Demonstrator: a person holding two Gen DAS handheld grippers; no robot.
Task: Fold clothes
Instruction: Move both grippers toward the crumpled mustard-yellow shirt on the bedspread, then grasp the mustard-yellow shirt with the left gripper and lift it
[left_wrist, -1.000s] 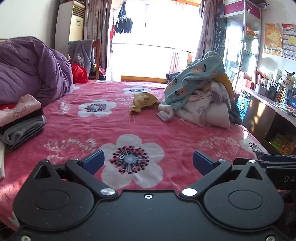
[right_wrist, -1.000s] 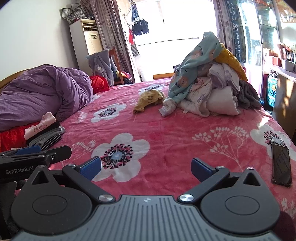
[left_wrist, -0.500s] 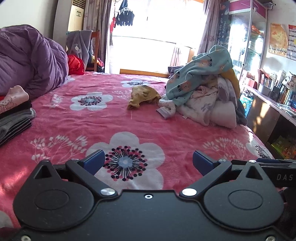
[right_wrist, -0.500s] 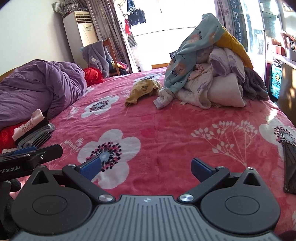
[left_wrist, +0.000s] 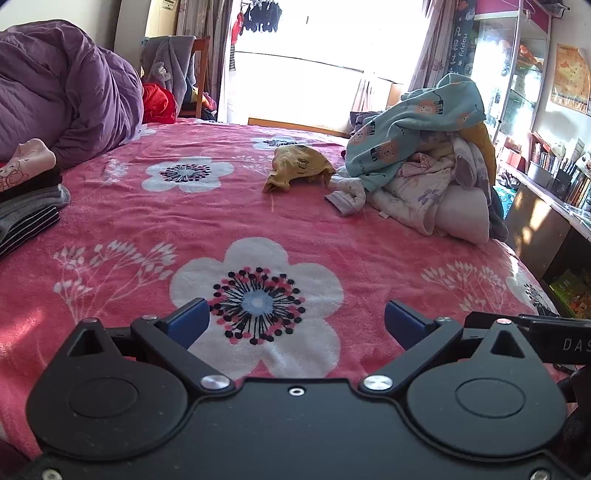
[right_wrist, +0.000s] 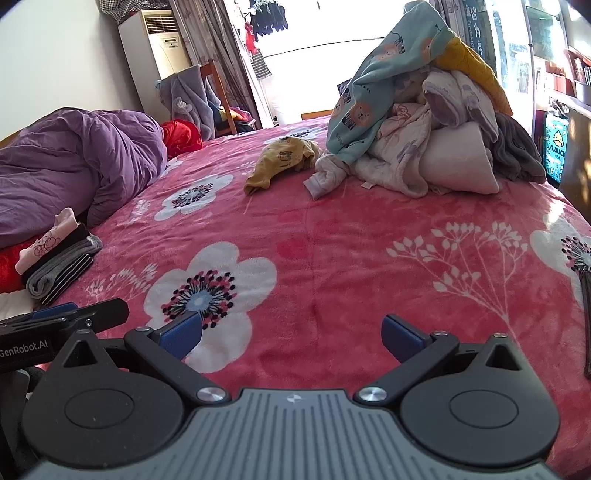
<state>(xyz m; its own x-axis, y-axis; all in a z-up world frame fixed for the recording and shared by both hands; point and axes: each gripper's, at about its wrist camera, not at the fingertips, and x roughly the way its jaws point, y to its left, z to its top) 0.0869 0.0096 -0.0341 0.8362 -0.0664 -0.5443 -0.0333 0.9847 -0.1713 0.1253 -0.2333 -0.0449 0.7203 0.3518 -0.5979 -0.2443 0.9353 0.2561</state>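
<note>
Folded stack (left_wrist: 26, 199) of clothes cut off by the left edge in the left wrist view. Dark flat object (right_wrist: 586, 325) on the bedspread (right_wrist: 332, 258) sliced by the right edge, too little showing to identify. Lower garments of the unfolded pile (right_wrist: 424, 122) buried under the blue printed piece (right_wrist: 373, 92). Book spines (left_wrist: 576, 181) too small to read. Window (left_wrist: 325, 48) blown out by glare.

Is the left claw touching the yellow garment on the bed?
Apart. The left wrist view shows the open left claw near the camera, with bare pink blanket between it and the yellow garment.
</note>
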